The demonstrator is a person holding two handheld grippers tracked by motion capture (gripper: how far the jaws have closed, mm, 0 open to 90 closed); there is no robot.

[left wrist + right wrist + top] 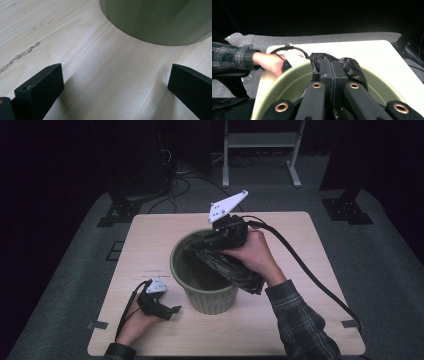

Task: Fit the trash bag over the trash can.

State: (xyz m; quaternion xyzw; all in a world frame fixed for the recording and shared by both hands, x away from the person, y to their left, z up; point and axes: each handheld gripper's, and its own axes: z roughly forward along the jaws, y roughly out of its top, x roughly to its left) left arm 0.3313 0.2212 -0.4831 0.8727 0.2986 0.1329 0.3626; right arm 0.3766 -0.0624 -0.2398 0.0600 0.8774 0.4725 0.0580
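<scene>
Two tools: right (200,242) clamping bag (235,270) over bin rim (176,252).

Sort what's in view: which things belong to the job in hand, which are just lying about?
In the job:
green bin
black bin bag
right tongs, shut on the bag
left tongs, open beside the bin

Lying about:
white stand
floor cables

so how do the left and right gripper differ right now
The left gripper has its jaws wide apart with nothing between them; the right gripper is shut on a black plastic bag. The left gripper rests low on the table beside the green bin; the right gripper is raised over the bin's opening. Both are hand-held, with black jaws.
</scene>
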